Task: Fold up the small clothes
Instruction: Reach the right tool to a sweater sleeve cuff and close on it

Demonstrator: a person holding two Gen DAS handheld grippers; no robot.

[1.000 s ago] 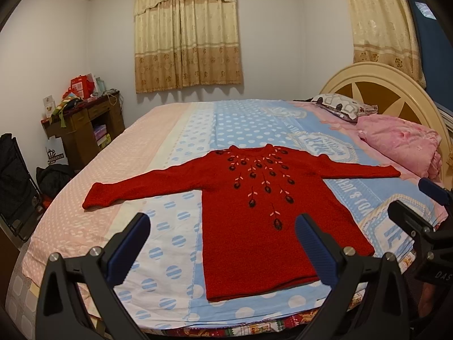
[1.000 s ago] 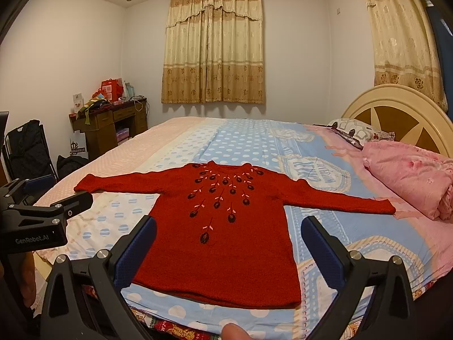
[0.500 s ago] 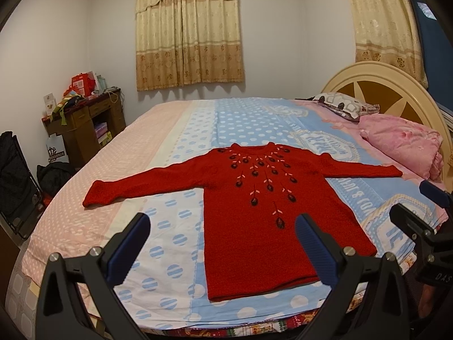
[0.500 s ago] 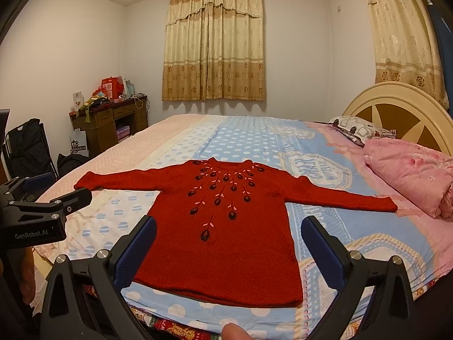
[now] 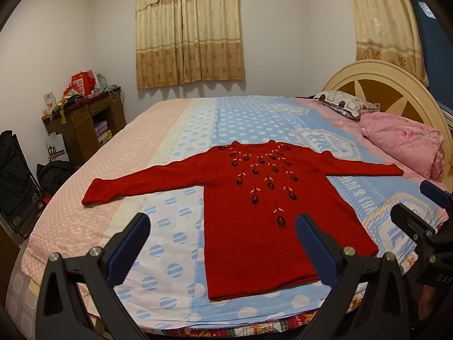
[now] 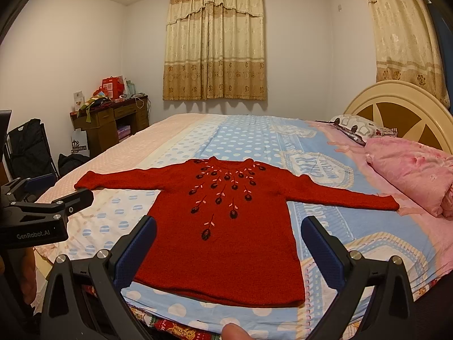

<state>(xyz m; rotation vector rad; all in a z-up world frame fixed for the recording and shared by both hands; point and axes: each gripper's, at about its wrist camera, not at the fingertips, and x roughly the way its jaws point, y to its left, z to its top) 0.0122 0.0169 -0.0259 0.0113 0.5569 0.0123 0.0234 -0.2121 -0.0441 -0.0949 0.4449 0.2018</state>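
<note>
A small red knit sweater (image 5: 254, 226) with dark embroidered flowers lies flat, face up, on the bed (image 5: 136, 153), both sleeves spread out sideways, hem toward me. It also shows in the right wrist view (image 6: 232, 238). My left gripper (image 5: 223, 243) is open and empty, held above the bed's near edge over the hem's left part. My right gripper (image 6: 229, 243) is open and empty, held above the hem's middle. The right gripper also shows at the right edge of the left wrist view (image 5: 424, 226), and the left gripper at the left edge of the right wrist view (image 6: 42, 212).
A pink folded quilt (image 5: 405, 144) and a patterned pillow (image 5: 342, 104) lie by the cream headboard (image 5: 396, 85) at the right. A wooden desk (image 5: 82, 121) with clutter and black bags (image 5: 17, 181) stand left of the bed. Curtains (image 5: 189, 28) hang behind.
Both grippers have drifted slightly, so the sweater sits a touch lower and nearer in the views. The sweater has not moved and both jaws stay open.
</note>
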